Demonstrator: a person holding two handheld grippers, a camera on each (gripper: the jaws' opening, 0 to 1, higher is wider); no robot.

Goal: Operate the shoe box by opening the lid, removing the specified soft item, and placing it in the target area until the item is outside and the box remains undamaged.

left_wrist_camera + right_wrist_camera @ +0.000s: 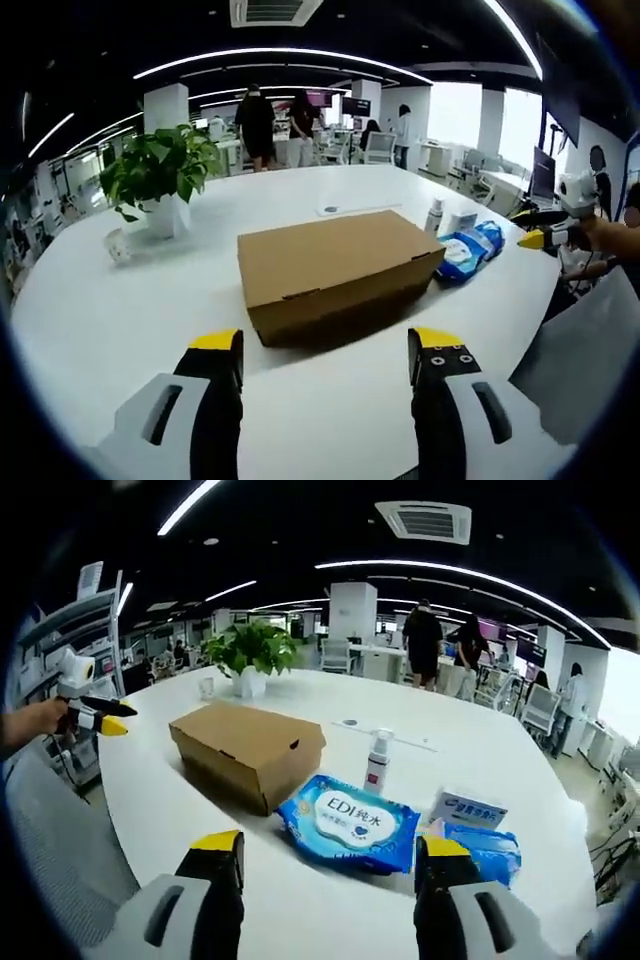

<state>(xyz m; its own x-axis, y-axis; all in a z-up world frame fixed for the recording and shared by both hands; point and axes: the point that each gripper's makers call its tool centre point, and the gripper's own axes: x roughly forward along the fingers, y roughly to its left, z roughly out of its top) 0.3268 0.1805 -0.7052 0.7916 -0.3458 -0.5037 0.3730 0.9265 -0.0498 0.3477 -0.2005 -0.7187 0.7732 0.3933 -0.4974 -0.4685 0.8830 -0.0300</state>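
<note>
Cardboard shoe box (338,270) lies closed and flat near the middle of the white table (120,320), its long front face turned toward the left claw (325,352). This orientation presents the lid's front edge for lifting, judged the first step; the lid is not yet raised, so the soft item inside is hidden.

Left claw: jaws wide apart, holding nothing, poised short of the box and roughly in line with it. Right claw (328,852): jaws likewise apart and empty, held back above the near table edge, well apart from the box. In the right gripper view the left claw appears at far left, held in a person's hand (35,720).

Surrounding items: a blue wipes pack (348,823) lies just beside the box's right end; a small white spray bottle (377,761) stands behind it; a white-and-blue carton (467,809) and a second blue pack (490,848) lie further right. A potted plant (160,180) stands beyond the box's left end.

Obstruction: the wipes pack crowds the right end of the box and may hinder an approach from that side. Bare table lies in front of the box.
</note>
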